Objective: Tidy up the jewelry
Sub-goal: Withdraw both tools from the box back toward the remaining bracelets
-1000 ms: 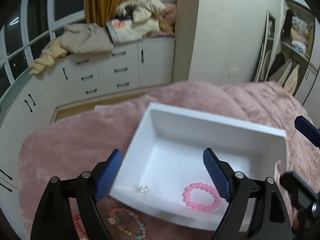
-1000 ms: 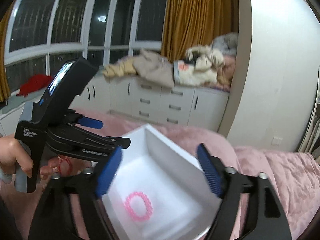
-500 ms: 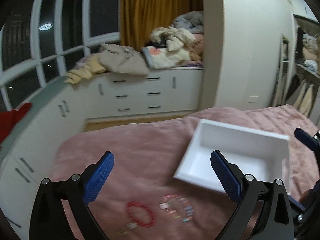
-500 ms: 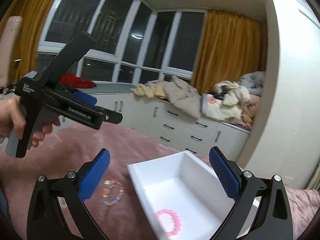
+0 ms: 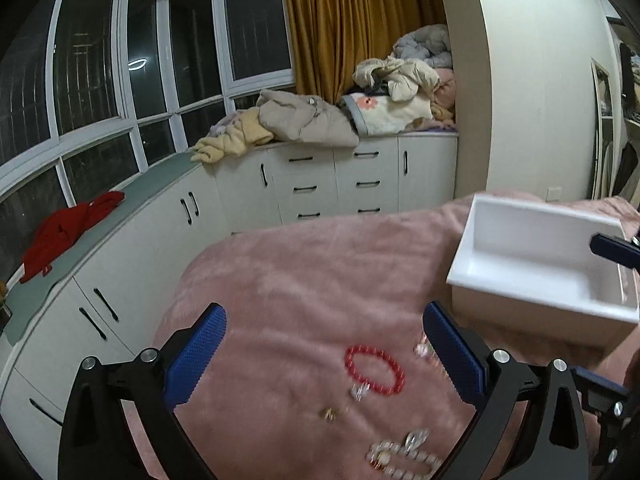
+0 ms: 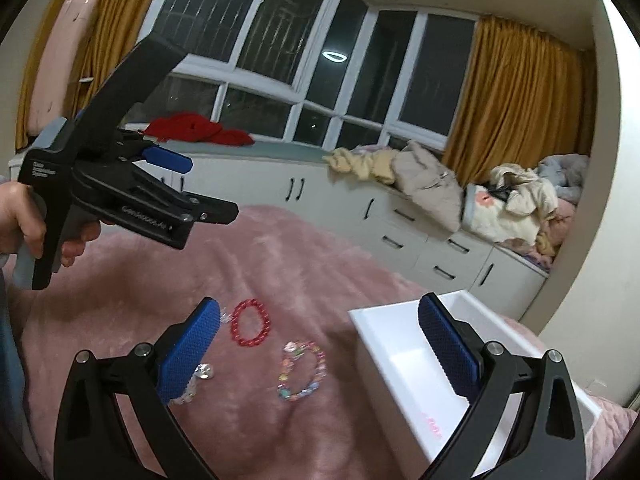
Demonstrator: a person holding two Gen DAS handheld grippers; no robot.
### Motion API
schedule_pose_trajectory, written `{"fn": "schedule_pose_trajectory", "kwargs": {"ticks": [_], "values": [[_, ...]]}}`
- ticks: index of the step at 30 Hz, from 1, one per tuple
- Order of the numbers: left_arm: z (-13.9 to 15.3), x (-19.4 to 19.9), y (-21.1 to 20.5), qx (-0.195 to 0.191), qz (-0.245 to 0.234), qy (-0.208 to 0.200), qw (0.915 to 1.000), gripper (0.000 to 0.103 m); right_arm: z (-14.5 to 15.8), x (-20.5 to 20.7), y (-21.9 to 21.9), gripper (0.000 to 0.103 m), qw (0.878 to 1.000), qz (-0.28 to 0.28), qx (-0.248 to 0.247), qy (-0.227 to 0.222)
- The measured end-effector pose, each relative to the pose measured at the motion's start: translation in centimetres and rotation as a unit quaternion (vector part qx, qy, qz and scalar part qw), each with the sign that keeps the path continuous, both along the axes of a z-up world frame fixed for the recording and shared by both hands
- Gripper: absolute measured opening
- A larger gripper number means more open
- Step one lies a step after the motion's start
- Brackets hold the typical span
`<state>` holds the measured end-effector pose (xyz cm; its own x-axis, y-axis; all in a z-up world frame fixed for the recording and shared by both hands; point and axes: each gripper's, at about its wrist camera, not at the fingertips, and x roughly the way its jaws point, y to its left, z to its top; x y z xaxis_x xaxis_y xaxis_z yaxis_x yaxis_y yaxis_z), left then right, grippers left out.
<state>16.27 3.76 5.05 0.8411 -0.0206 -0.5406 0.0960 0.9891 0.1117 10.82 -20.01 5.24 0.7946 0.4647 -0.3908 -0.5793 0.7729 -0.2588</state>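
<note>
A red bead bracelet (image 5: 374, 369) and a pastel multicoloured one (image 6: 303, 370) lie flat on the pink blanket (image 5: 304, 272) beside the white box (image 5: 532, 268).

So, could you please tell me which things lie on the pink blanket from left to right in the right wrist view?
Red bead bracelet → multicoloured bead bracelet → white box.

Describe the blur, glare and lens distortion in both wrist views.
Left wrist view: motion blur smears the white box and small jewelry on the pink blanket; fisheye bends the cabinets. Right wrist view: ceiling light reflects in the dark window; multicolor bracelet slightly soft.
</note>
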Motion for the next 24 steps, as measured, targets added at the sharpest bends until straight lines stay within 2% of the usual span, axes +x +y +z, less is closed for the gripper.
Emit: {"fn": "schedule_pose_trajectory", "kwargs": {"ticks": [11,13,21,24], "values": [[-8.6,-0.4,2.7,-0.028,-0.02,0.065,0.9973,0.1,-5.3,1.4,3.8,0.077,0.995,0.04,-0.052,0.081],[-9.6,-0.1,2.9,-0.028,-0.021,0.076,0.9965,0.1,-6.3,2.0,4.1,0.076,0.992,0.041,-0.057,0.102],[-12.4,1.5,3.0,-0.024,-0.023,0.114,0.9929,0.099,-10.0,4.6,4.5,0.057,0.983,0.031,-0.067,0.167],[-13.0,1.9,3.0,-0.022,-0.024,0.121,0.9921,0.091,-11.0,5.2,4.4,0.054,0.981,0.025,-0.07,0.179]]}}
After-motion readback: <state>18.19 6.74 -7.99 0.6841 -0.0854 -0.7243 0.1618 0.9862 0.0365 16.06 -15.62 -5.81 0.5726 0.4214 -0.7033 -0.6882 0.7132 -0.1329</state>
